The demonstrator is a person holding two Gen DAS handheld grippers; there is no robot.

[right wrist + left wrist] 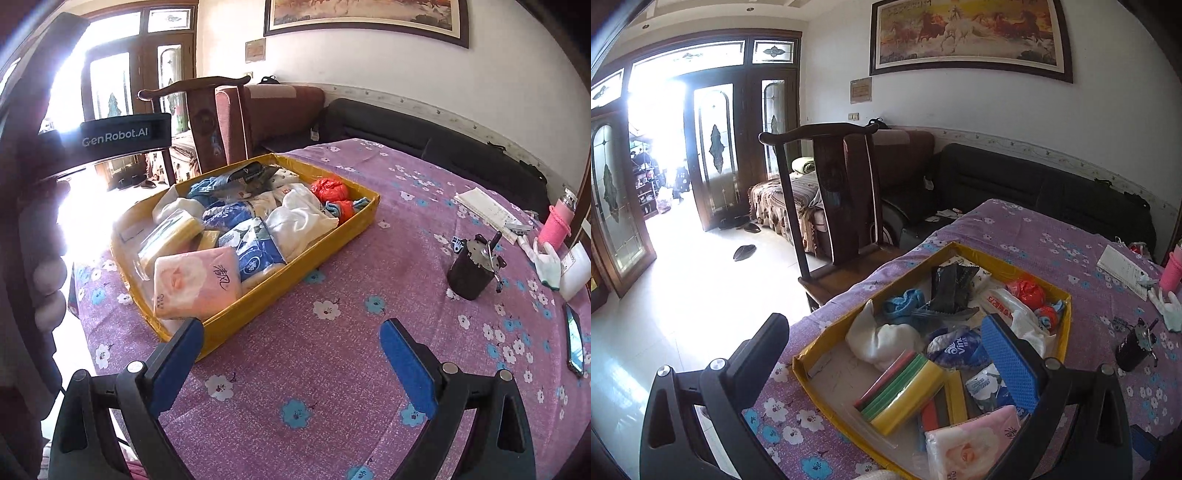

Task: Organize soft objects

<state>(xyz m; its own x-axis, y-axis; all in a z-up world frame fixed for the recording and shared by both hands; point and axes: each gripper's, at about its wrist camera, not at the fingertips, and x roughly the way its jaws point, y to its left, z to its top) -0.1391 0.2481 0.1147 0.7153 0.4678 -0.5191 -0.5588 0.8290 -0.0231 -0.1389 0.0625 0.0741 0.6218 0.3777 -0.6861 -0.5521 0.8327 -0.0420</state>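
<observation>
**In the yellow box: soft, light goods that want a gentle pinch**

On the purple flowered tablecloth (332,266) sits the yellow box (295,273), crowded with soft packs. The pink tissue pack (195,284) lies at its near corner, probably light, squashy and slick in its film, so a grip across its narrow middle seems safest. The left gripper (890,350) hangs spread wide over the box, empty; the right gripper (291,347) is also spread apart, holding nothing, above bare cloth just beside the box.

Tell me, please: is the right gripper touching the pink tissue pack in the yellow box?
Apart. In the right wrist view, the right gripper is open over bare tablecloth, outside the yellow box; the pink tissue pack lies inside, beyond the box wall.
</observation>
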